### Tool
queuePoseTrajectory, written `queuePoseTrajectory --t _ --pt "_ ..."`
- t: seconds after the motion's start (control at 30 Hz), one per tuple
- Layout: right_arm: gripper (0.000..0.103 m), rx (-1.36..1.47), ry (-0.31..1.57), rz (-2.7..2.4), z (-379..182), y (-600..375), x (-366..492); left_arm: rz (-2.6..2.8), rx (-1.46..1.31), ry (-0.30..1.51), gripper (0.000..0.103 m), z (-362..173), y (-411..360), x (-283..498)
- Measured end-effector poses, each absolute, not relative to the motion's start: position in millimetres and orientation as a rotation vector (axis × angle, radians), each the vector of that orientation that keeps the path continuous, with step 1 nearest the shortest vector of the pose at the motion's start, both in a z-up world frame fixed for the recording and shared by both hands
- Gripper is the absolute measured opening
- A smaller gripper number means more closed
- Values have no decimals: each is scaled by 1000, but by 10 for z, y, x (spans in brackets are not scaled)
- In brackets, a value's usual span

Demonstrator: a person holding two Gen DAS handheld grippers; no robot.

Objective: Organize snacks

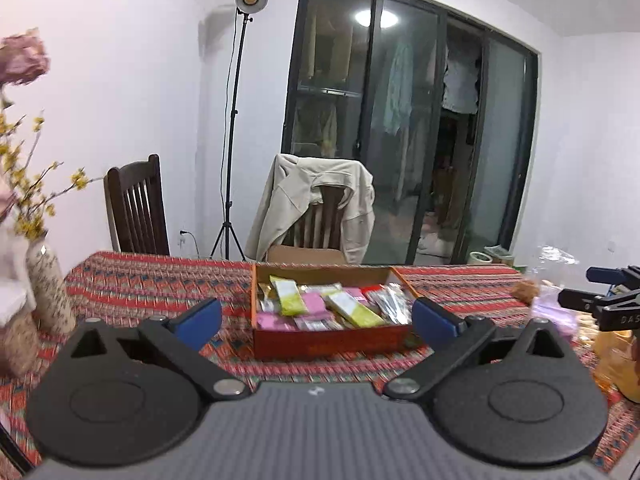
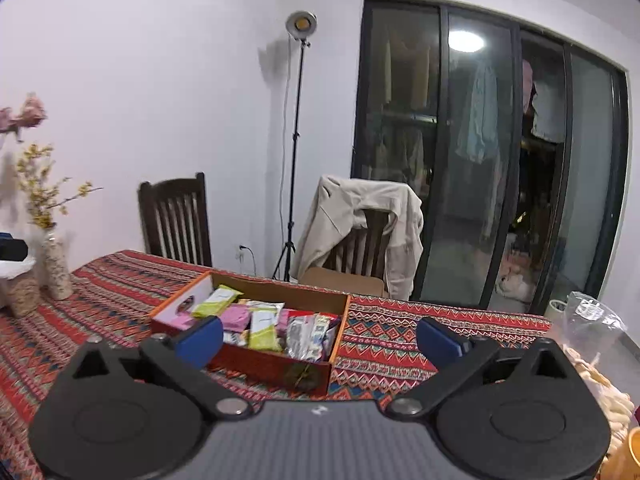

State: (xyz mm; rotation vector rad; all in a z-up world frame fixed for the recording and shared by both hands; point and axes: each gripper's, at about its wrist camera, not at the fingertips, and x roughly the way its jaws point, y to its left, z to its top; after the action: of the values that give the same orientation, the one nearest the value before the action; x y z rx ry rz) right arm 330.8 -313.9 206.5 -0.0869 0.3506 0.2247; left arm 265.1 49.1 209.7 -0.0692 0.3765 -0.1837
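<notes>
A shallow orange cardboard box (image 1: 332, 342) (image 2: 276, 366) sits on the patterned tablecloth, filled with several snack packets in pink, yellow-green and silver (image 1: 320, 306) (image 2: 264, 322). My left gripper (image 1: 318, 322) hangs above the table, short of the box, open wide with nothing between its blue pads. My right gripper (image 2: 320, 340) is likewise open and empty, facing the box's right half from the near side. In the left wrist view the right gripper (image 1: 600, 300) shows at the far right edge.
A red patterned tablecloth (image 1: 160, 280) (image 2: 400, 336) covers the table. Vases with flowers (image 1: 48, 284) (image 2: 56, 268) stand at the left. Clear bags of snacks (image 2: 592, 344) (image 1: 560, 304) lie at the right. Two chairs (image 1: 140, 208) (image 2: 360, 236), one draped with a jacket, and a lamp stand are behind the table.
</notes>
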Motion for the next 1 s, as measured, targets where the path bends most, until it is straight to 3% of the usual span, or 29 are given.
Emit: queuePoseTrajectory --t 0.5,0.8,1.0 --pt "103 -79 182 306 1539 -3094 1125 -160 29 179 103 1285 415 591" --pt "103 -124 123 154 675 -2662 548 -115 -51 275 103 491 258 399" --pt "103 -40 222 199 35 -2345 608 -105 10 329 103 121 134 471"
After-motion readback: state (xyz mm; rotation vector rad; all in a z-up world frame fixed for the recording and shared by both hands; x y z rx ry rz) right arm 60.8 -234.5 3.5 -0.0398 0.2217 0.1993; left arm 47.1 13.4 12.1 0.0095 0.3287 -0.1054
